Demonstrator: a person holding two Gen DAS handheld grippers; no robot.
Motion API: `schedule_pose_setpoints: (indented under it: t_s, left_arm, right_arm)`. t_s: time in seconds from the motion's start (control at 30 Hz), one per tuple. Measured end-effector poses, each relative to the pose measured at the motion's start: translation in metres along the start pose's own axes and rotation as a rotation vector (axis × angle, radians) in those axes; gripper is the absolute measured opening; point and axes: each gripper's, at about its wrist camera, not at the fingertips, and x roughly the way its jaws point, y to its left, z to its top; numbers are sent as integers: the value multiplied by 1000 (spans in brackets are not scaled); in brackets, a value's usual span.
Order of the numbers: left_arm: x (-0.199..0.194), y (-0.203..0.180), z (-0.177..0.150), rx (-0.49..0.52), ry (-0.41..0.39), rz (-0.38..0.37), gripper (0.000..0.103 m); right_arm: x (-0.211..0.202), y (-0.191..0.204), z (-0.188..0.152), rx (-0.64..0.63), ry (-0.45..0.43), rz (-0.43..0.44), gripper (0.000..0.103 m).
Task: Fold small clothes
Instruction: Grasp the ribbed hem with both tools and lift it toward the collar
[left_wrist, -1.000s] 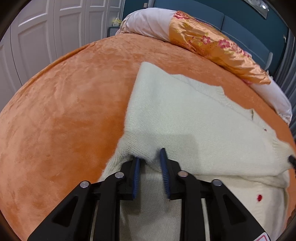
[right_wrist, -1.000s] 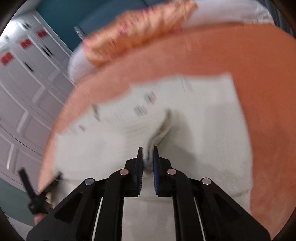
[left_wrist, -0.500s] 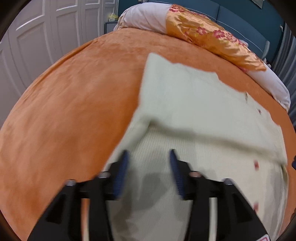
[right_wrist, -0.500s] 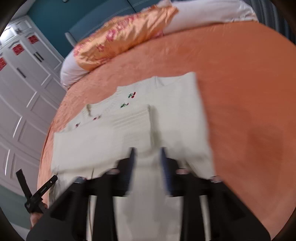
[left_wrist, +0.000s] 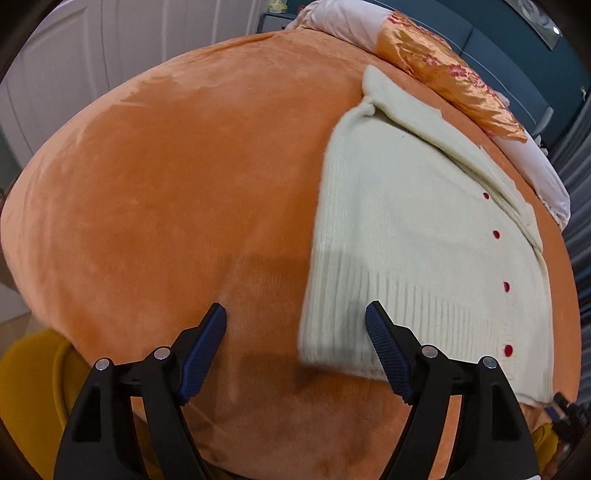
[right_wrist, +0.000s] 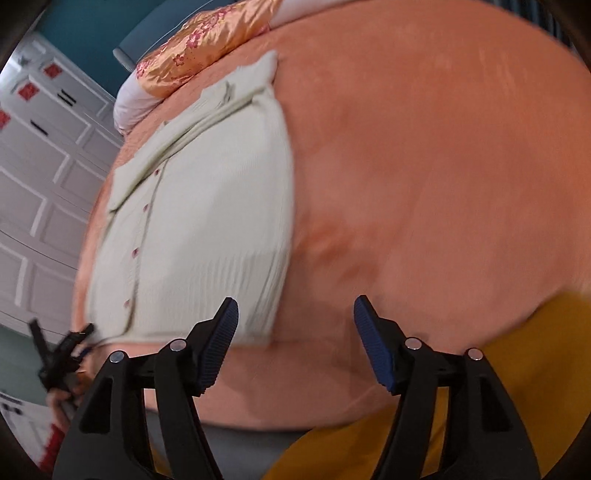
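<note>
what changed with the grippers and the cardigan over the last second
Both grippers let go of the cream cardigan: the left gripper and right gripper each pinched its knit a second ago, their jaws have just been opening, and both pulled back to its hem corners. The sleeves now lie folded in. The orange blanket and pillows stayed put.

Orange bed (left_wrist: 166, 184), cream cardigan (left_wrist: 406, 229), pillows (left_wrist: 443, 77)

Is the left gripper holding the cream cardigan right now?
No, the left gripper is open, its pads clear of the cream cardigan lying on the orange blanket.
</note>
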Motion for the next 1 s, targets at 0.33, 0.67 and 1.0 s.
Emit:
schedule_pose_setpoints:
  t_s: [0.33, 0.67, 1.0]
  left_arm:
    - [6, -5, 12, -57, 51, -58, 80]
    - [8, -17, 11, -47, 142, -182, 9]
    - [-39, -28, 3, 28, 71, -205, 4]
  right_arm:
    - [24, 24, -3, 74, 14, 123, 68]
    - [19, 31, 2, 40, -10, 108, 9]
    - [-16, 32, -5, -53, -75, 68, 5]
